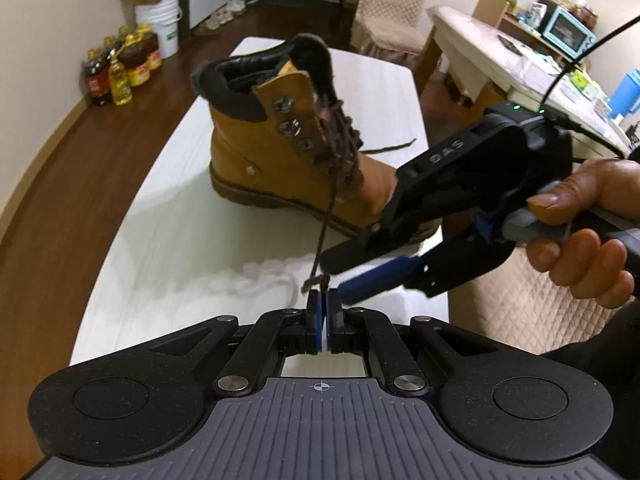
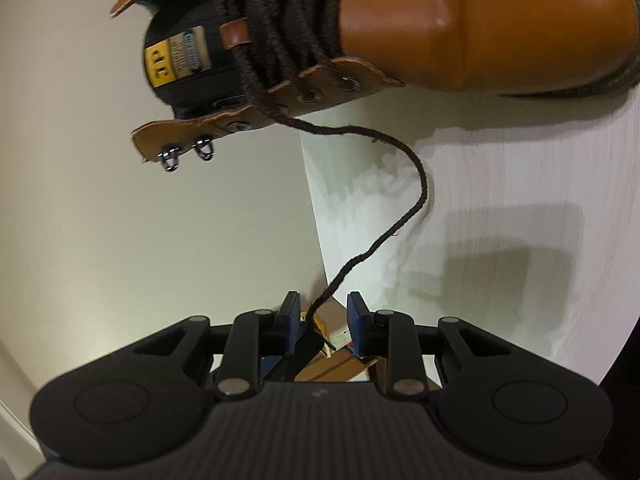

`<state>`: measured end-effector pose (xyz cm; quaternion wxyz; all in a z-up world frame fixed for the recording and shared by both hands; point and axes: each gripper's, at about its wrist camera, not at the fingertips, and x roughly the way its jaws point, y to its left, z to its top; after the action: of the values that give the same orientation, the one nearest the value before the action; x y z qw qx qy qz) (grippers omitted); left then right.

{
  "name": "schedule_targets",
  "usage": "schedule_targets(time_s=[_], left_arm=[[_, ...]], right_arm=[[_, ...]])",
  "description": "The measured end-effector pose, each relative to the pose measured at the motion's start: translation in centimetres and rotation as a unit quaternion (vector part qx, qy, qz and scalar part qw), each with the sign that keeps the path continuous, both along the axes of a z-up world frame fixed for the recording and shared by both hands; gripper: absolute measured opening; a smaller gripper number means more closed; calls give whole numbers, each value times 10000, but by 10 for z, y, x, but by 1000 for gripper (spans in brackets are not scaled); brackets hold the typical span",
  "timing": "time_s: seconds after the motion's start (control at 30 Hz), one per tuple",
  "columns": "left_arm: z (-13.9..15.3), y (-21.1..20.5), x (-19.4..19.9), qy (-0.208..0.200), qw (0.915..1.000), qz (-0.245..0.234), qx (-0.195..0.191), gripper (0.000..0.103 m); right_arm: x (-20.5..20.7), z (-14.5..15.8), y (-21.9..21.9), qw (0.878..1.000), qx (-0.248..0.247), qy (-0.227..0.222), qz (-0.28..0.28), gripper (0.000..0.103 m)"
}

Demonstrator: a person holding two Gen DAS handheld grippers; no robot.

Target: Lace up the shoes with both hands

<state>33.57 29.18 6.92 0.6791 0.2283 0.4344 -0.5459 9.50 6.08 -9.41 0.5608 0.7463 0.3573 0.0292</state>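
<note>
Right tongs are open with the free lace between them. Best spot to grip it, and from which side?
Grip the free lace near its loose end, where it already passes between the open right tongs. Close straight on from this end, away from the boot: here the cord is a single strand hanging clear of the table, unlike the crossed rows at the eyelets.

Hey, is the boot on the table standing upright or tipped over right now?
Upright. In the left wrist view the boot stands on its sole on the white table, collar opening facing up, toe toward the right gripper.

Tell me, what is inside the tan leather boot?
Inside the tan leather boot, only dark padded lining and the black tongue with a yellow label show; deeper inside is hidden by its walls.
</note>
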Motion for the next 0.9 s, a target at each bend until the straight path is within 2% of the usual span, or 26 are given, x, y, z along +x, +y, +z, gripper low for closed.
schedule_targets(time_s=[0.1, 0.17, 0.2, 0.37, 0.47, 0.53, 0.6, 0.7, 0.8, 0.9], left_arm=[[3, -5, 1, -25, 9999, -105, -21, 2], [4, -8, 0, -29, 9999, -154, -62, 2], [5, -10, 0, -31, 9998, -179, -82, 2], [12, -24, 2, -13, 9995, -217, -244, 2], [18, -35, 4, -245, 9987, -350, -295, 3], [21, -41, 5, -440, 9976, -455, -295, 4], [24, -45, 7, -598, 9964, -527, -285, 7], [32, -55, 7, -1051, 9919, -642, -309, 10], [39, -67, 6, -1411, 9863, -799, -298, 13], [47, -75, 6, -1654, 9820, -852, -324, 15]], right_arm=[[0, -2, 2, 9998, 190, -67, -4, 28], [-3, 2, 3, 9995, 236, -191, -109, 15], [-4, 4, 2, 9992, 234, -264, -162, 5], [-21, 26, -18, 9980, -207, -338, -486, 4], [-40, 47, -43, 9937, -456, -523, -883, 4], [-65, 77, -77, 9810, -795, -871, -1543, 4], [-90, 106, -107, 9585, -1104, -1315, -2275, 4], [-110, 144, -138, 9264, -1661, -1916, -2782, 4], [-94, 137, -144, 9338, -1669, -1912, -2521, 4], [-69, 110, -132, 9499, -1418, -1712, -2198, 4]])
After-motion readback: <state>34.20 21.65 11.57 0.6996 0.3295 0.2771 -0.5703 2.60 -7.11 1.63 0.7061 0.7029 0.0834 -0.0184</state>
